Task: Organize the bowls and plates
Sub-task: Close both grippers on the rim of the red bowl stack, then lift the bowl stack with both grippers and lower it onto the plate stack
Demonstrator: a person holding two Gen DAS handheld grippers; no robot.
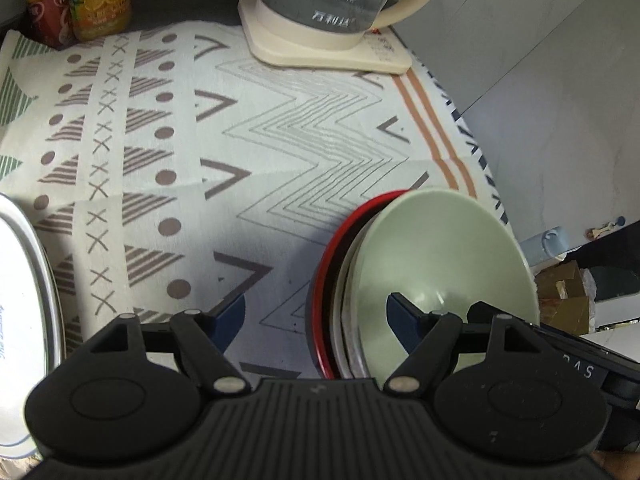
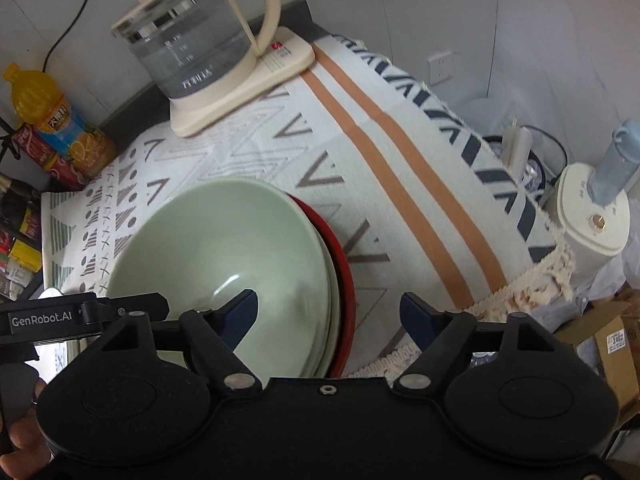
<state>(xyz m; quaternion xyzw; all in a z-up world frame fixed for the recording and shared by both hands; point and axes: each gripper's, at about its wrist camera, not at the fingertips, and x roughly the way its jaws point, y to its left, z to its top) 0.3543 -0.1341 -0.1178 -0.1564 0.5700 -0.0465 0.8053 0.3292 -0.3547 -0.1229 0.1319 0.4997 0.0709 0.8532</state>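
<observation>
1. Patterned cloth [image 1: 256,128] over a dark counter [image 2: 132,104]; grey wall behind, floor clutter past the fringed right edge.
2. Kettle [image 2: 196,44] on its base at the back; two bottles [image 1: 76,0] in the back-left corner.
3. Green bowl [image 2: 224,264] stacked in a pale dish on a red plate [image 2: 344,276], near the right edge.
4. White tray [image 1: 24,300] far left; bare cloth mid-table.
5. Left gripper [image 1: 316,312] open, straddling the stack's left rim. Right gripper [image 2: 328,312] open across its right rim; contact unclear.

Pale green bowl [image 2: 224,248]; red plate [image 2: 344,280] beneath; white cloth [image 1: 240,140], brown zigzags, orange stripes.
</observation>
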